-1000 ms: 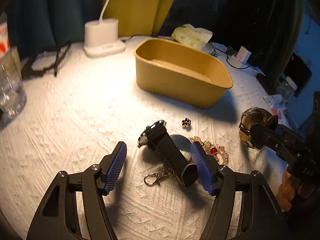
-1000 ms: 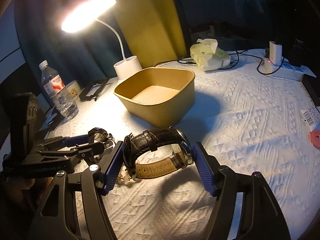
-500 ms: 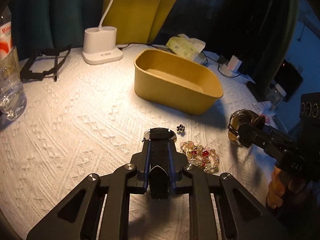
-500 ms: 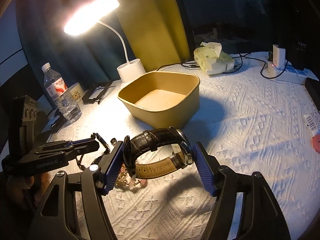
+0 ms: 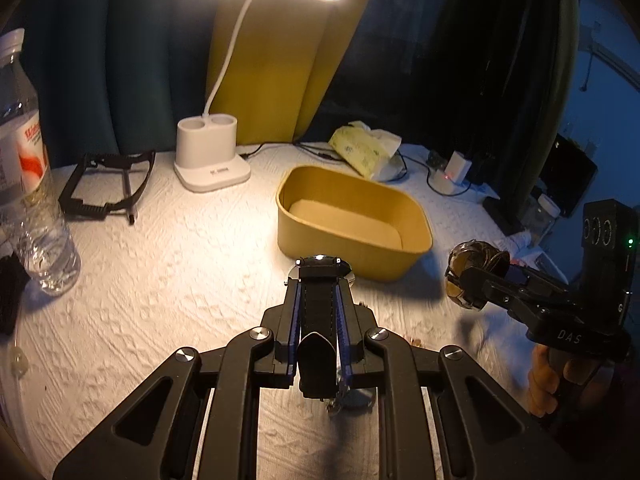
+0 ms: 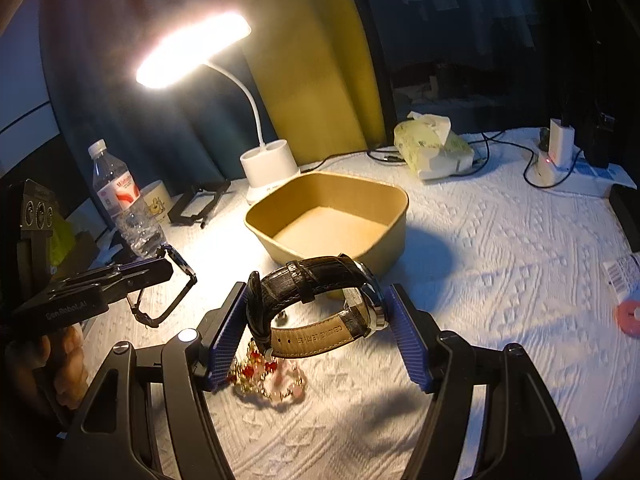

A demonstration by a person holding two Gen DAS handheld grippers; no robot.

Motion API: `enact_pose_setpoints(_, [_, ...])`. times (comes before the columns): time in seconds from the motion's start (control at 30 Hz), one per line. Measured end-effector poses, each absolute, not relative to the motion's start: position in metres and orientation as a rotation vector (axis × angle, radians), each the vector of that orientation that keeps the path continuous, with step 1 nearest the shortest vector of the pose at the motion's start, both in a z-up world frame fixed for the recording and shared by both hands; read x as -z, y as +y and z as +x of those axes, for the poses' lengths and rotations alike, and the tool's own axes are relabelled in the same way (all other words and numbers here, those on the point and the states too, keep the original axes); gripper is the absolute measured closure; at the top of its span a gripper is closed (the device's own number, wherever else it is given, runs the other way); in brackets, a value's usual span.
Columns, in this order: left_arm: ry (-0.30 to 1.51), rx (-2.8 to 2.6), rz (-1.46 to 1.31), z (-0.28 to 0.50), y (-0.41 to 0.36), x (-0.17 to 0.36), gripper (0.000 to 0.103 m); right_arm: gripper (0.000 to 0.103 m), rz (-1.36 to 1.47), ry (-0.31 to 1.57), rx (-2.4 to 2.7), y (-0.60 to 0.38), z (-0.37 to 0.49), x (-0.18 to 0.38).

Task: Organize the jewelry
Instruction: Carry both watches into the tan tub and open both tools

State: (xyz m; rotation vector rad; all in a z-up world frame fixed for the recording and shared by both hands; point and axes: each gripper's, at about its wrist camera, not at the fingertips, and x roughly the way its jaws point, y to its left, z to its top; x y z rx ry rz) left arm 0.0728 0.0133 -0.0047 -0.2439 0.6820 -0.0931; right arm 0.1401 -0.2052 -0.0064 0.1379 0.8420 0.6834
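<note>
My left gripper (image 5: 318, 300) is shut on the strap of a black watch (image 5: 320, 276) and holds it above the white cloth, in front of the tan tray (image 5: 416, 216). The same watch hangs from the left gripper in the right wrist view (image 6: 168, 300). My right gripper (image 6: 318, 320) is shut on a black leather watch (image 6: 316, 280) with a silver case, held above the cloth near the tan tray (image 6: 384, 200). This gripper also shows in the left wrist view (image 5: 472, 284) with its watch (image 5: 476, 256). A red and pink bead bracelet (image 6: 268, 376) lies on the cloth under the right gripper.
A lit white desk lamp (image 5: 212, 156) stands behind the tray. A water bottle (image 5: 28, 168) and black phone stand (image 5: 108, 184) are at the left. A tissue pack (image 6: 432, 144), charger (image 6: 556, 152) and cables lie at the back right.
My left gripper closed on the black watch's strap and lifted it off the cloth. The right gripper stayed shut on its leather watch and rose a little.
</note>
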Motion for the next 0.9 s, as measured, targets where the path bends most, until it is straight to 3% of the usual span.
enact_pose_setpoints(0.9, [0.595,0.167,-0.148,0.174,0.002,-0.006,0.085,0.033,0.147,0.818,-0.702,-0.174,0.215,0.017])
